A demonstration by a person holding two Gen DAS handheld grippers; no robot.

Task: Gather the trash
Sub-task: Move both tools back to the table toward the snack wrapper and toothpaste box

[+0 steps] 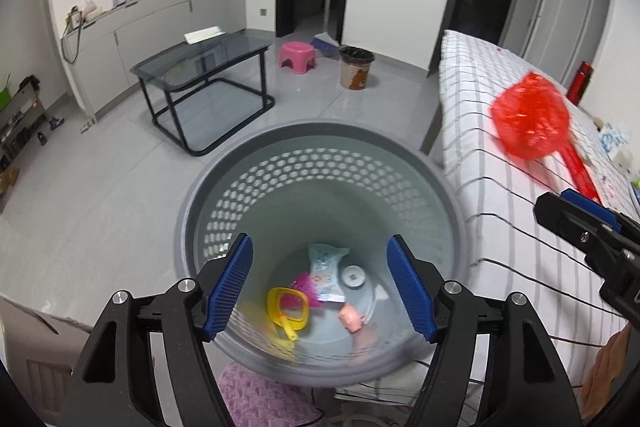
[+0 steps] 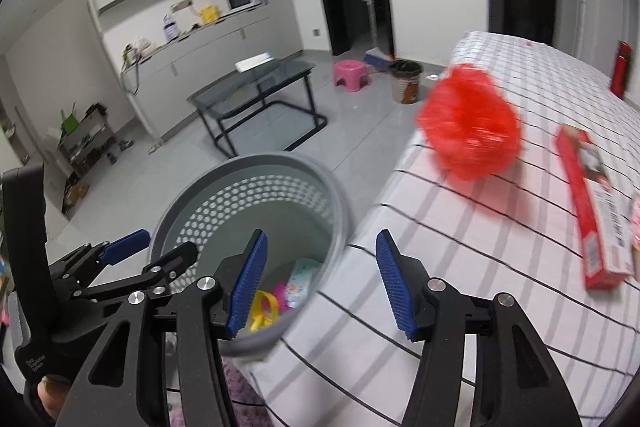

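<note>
A grey perforated basket (image 1: 192, 211) stands on the floor against the bed (image 1: 480, 107). At its bottom lie a yellow toy (image 1: 288, 311), a pale blue packet (image 1: 326, 275), a white cap (image 1: 354, 275) and a small pink figure (image 1: 352, 319). My left gripper (image 1: 320, 239) hangs open above the basket with nothing between its pads. My right gripper (image 2: 321, 234) is open over the bed's edge, also holding nothing. A red netted thing (image 2: 470, 123) with a handle (image 1: 576, 175) shows blurred above the checked sheet; I cannot tell whether it rests there. A red box (image 2: 592, 211) lies on the bed.
A glass table (image 1: 200, 67), a pink stool (image 1: 298, 53) and a small lined bin (image 1: 356, 67) stand across the grey floor. A purple mat (image 1: 260, 395) lies under the basket. A red bottle (image 1: 580, 83) stands beyond the bed. Cables trail below the bed's edge.
</note>
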